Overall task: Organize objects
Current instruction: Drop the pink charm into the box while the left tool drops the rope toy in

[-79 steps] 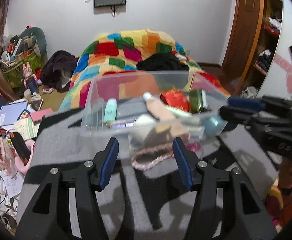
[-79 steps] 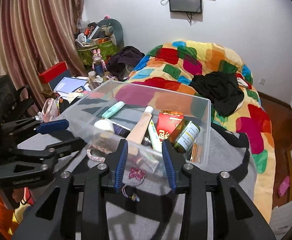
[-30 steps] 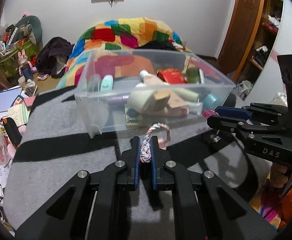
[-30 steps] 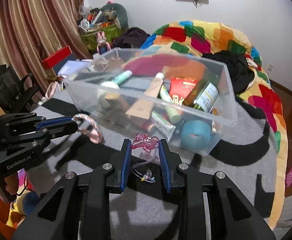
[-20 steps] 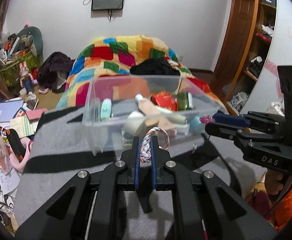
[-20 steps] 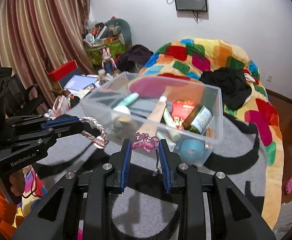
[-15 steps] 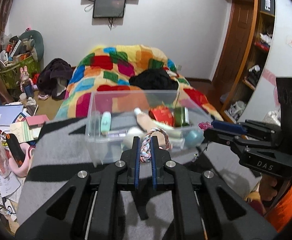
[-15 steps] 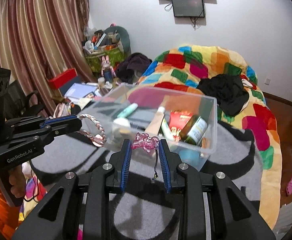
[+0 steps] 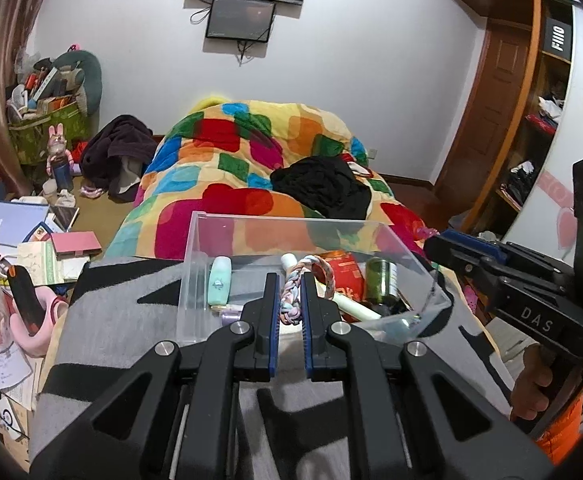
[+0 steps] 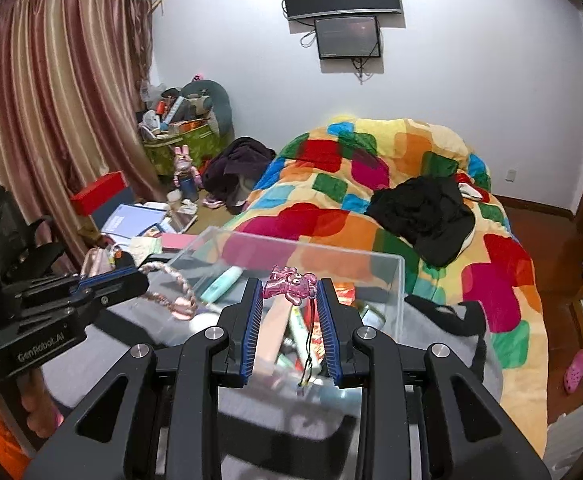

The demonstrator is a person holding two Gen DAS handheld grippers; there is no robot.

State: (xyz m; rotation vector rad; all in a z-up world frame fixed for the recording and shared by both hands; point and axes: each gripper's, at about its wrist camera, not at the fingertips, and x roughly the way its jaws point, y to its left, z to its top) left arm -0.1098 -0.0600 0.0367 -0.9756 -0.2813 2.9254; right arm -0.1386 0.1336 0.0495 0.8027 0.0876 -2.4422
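Observation:
My left gripper (image 9: 290, 280) is shut on a braided pastel rope ring (image 9: 315, 276), held up in front of the clear plastic bin (image 9: 195, 264). That ring (image 10: 171, 288) also shows in the right wrist view, sticking out of the left gripper (image 10: 131, 280). My right gripper (image 10: 289, 286) is shut on a pink translucent bear charm (image 10: 289, 280); its black cord with small beads (image 10: 307, 356) dangles below. The bin (image 10: 399, 300) lies just beyond and below both grippers and holds tubes, a red packet (image 9: 345, 276) and a green bottle (image 9: 379, 280). In the left wrist view the right gripper (image 9: 431, 240) comes in from the right.
The bin stands on a grey and black blanket (image 9: 123, 320). Behind it lies a bed with a bright patchwork quilt (image 9: 243, 160) and black clothes (image 9: 323, 188). Books and clutter (image 9: 31, 240) cover the floor at left. A wooden door and shelves (image 9: 531, 120) stand at right.
Both grippers have risen with their objects off the blanket, from low in front of the bin to its rim height. The bin now sits lower in both views.

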